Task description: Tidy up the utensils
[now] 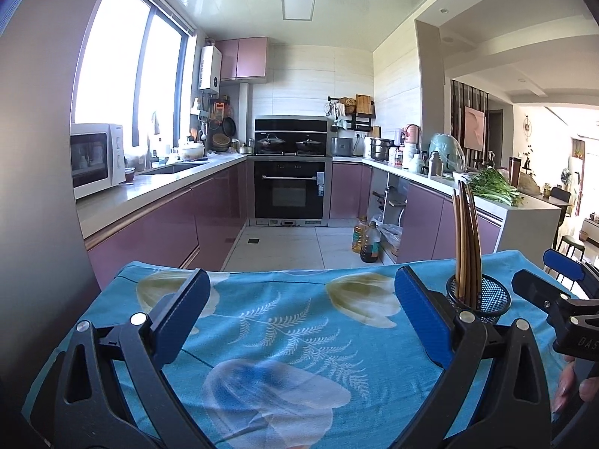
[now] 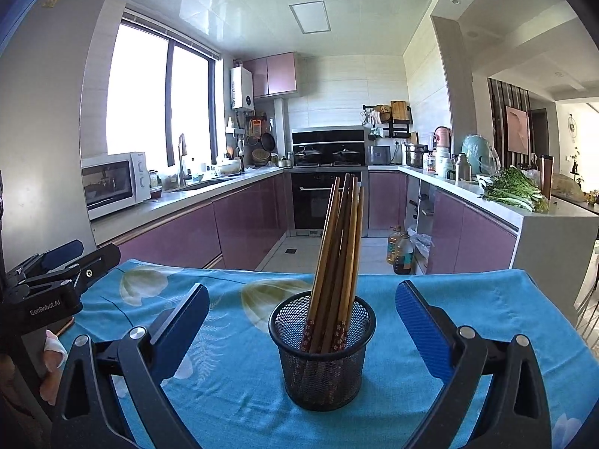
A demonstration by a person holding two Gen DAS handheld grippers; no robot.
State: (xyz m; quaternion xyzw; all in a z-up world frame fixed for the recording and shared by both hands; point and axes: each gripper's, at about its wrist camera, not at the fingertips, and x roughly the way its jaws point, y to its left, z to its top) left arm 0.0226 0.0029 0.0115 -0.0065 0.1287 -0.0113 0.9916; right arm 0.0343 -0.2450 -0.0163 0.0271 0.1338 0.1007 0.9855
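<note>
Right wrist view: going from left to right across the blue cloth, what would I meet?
The other tool at the left edge → this tool's left finger → black mesh cup holding brown chopsticks → this tool's right finger, all over the flowered tablecloth.

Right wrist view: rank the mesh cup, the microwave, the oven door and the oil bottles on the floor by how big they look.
1. mesh cup, though nearness to the camera inflates it
2. oven door and microwave, too alike to rank
3. oil bottles, smallest
</note>
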